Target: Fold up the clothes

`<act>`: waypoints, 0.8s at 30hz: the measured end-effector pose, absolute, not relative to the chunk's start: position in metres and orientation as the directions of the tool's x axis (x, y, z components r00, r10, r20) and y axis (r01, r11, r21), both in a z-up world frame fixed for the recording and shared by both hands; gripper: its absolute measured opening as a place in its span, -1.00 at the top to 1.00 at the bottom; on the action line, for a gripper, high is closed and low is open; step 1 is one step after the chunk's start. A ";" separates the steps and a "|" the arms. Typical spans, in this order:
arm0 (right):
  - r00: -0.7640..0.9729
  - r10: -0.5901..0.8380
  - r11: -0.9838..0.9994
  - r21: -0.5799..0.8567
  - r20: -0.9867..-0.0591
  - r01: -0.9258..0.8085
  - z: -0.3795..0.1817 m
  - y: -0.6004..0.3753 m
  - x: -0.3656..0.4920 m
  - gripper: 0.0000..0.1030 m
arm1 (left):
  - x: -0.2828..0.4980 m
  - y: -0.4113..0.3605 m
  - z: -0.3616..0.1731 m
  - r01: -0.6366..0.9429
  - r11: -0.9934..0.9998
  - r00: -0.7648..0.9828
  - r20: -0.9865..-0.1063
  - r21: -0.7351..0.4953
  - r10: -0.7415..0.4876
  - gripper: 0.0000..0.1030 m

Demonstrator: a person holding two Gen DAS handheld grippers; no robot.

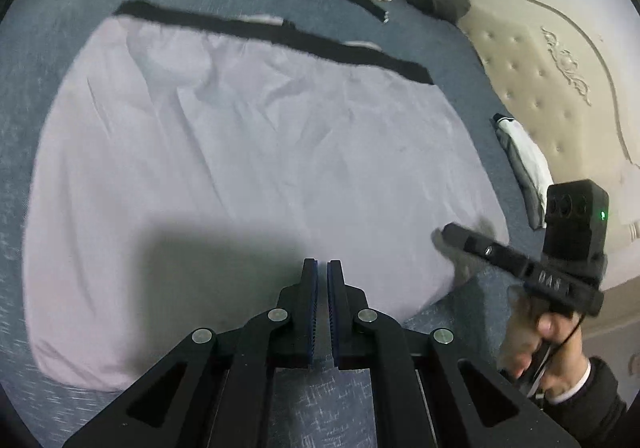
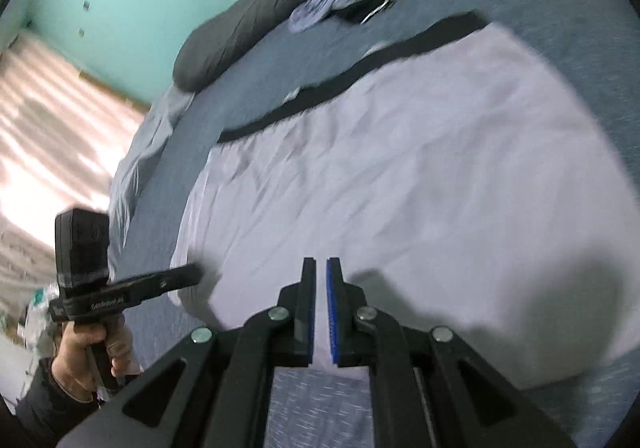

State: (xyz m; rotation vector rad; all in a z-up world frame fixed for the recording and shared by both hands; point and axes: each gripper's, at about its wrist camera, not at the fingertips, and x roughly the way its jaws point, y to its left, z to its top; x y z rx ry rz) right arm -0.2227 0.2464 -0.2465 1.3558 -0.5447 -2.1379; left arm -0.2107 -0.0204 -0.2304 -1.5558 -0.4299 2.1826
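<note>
A big, soft, wrinkly pale cloth (image 1: 256,152) with a black band lies flat on the blue bed (image 1: 48,48). The left gripper (image 1: 322,268) and right gripper (image 2: 321,266) hover over it, pinched nearly closed on nothing.

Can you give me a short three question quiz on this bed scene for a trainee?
1. True or false: the pale lilac garment lies spread flat on the blue bedspread.
2. Which edge of that garment carries the black band? A) the near edge by the grippers B) the far edge
3. Fill in: the jaws of the left gripper and the right gripper are nearly ____, with nothing between them.

Key: 1 true; 2 B; 3 shut.
</note>
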 end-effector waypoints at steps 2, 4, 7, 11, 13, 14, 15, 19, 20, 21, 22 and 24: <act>-0.315 -0.647 -0.762 0.597 -0.694 0.250 -0.256 0.229 -0.222 0.88 | -0.211 -0.024 -0.236 -0.154 -0.867 -0.277 -0.821 -0.474 0.498 0.90; -0.303 -0.628 -0.778 0.572 -0.717 0.261 -0.265 0.219 -0.221 0.88 | -0.211 -0.028 -0.242 -0.149 -0.871 -0.272 -0.828 -0.467 0.491 0.90; -0.302 -0.602 -0.798 0.552 -0.739 0.240 -0.277 0.223 -0.220 0.88 | -0.211 -0.034 -0.250 -0.141 -0.878 -0.264 -0.838 -0.457 0.479 0.91; -0.349 -0.534 -0.845 0.502 -0.770 0.185 -0.278 0.255 -0.218 0.95 | -0.213 -0.045 -0.256 -0.128 -0.887 -0.264 -0.847 -0.443 0.461 0.91; -0.372 -0.502 -0.862 0.487 -0.781 0.141 -0.280 0.277 -0.217 0.98 | -0.213 -0.049 -0.254 -0.125 -0.889 -0.267 -0.848 -0.441 0.458 0.91; -0.383 -0.489 -0.867 0.484 -0.783 0.116 -0.281 0.289 -0.217 0.99 | -0.211 -0.051 -0.253 -0.124 -0.889 -0.269 -0.848 -0.440 0.457 0.91; -0.394 -0.476 -0.872 0.482 -0.786 0.092 -0.282 0.302 -0.216 1.00 | -0.210 -0.053 -0.252 -0.123 -0.890 -0.271 -0.848 -0.439 0.456 0.91; -0.426 -0.427 -0.887 0.461 -0.798 0.027 -0.285 0.334 -0.214 1.00 | -0.210 -0.058 -0.254 -0.119 -0.894 -0.265 -0.854 -0.432 0.448 0.95; -0.426 -0.422 -0.888 0.459 -0.800 0.017 -0.286 0.338 -0.215 1.00 | -0.211 -0.059 -0.256 -0.118 -0.895 -0.264 -0.856 -0.429 0.445 0.96; -0.427 -0.417 -0.889 0.458 -0.802 0.008 -0.287 0.343 -0.215 1.00 | -0.211 -0.061 -0.257 -0.114 -0.897 -0.264 -0.857 -0.428 0.443 0.96; -0.428 -0.411 -0.890 0.456 -0.805 -0.002 -0.287 0.347 -0.216 1.00 | -0.211 -0.064 -0.258 -0.109 -0.898 -0.262 -0.859 -0.427 0.440 0.96; -0.429 -0.400 -0.892 0.452 -0.810 -0.021 -0.289 0.355 -0.217 1.00 | -0.210 -0.066 -0.262 -0.096 -0.899 -0.251 -0.864 -0.428 0.437 0.96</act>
